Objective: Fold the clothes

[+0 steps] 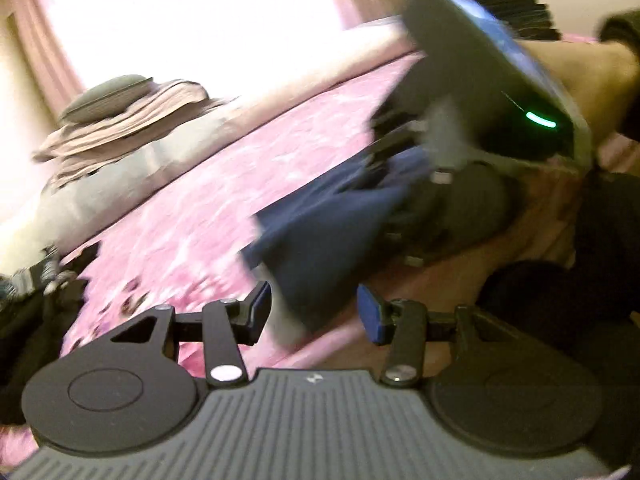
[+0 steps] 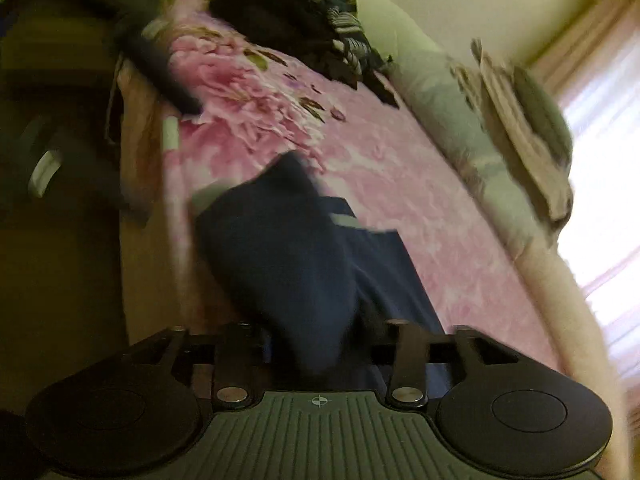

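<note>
We are partway through handling one dark navy cloth garment [image 2: 312, 264], which lies rumpled on the pink flower-print bedspread [image 1: 208, 208] near the bed's edge; no neat fold shows in it, though both views are blurred. In the left wrist view the left gripper [image 1: 316, 312] has its jaws about half open, and a corner of the navy cloth hangs down into the gap from twelve o'clock; its blue pads do not seem to press on it. The right gripper [image 1: 404, 160] shows at one o'clock of that same view, against the far end of the garment. In its own view its jaws stand apart with cloth between them, but whether they pinch it we cannot tell. A heap of dark unfolded clothes [image 2: 288, 12] waits at eleven o'clock in the right view. Next, we judge, both jaws must close on an edge, so the cloth can be spread flat before folding
</note>
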The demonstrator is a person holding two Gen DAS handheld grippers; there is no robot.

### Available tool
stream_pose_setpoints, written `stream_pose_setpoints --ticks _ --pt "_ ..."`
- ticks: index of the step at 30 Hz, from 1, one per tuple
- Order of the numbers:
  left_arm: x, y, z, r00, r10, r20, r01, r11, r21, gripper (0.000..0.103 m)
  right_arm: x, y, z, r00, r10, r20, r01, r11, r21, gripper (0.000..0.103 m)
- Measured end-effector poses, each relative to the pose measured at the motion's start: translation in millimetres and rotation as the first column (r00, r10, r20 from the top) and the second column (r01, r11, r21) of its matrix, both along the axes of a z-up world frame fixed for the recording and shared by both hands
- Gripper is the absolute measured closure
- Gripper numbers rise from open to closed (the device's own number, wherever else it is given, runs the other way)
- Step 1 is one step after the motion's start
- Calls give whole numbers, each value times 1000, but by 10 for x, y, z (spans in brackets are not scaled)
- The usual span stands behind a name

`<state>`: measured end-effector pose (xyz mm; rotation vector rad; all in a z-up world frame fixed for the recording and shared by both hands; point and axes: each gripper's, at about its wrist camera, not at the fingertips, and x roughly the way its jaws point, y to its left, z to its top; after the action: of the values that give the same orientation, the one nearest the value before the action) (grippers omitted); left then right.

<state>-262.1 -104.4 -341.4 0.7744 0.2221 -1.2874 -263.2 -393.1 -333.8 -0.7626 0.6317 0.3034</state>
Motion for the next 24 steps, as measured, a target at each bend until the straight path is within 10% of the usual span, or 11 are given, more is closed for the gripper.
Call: stream_pose_setpoints --ticks 4,8,14,20,24 --pt "99 -133 1 999 -37 19 37 999 -22 59 -253 -232 84 997 -70 25 65 984 165 48" --pt "189 -248 57 994 -113 7 113 991 -69 59 -711 -764 433 971 -235 32 198 878 436 48" --pt "105 -523 116 966 -259 3 258 961 -104 60 -1073 -1851 554 813 -566 -135 466 494 734 32" --pt "57 -619 -325 950 -307 -53 311 940 137 60 -998 -2567 366 703 -622 -345 519 118 846 32" --pt "11 -451 -234 953 -300 30 295 949 113 60 -994 -2763 356 696 -593 -405 525 35 850 32"
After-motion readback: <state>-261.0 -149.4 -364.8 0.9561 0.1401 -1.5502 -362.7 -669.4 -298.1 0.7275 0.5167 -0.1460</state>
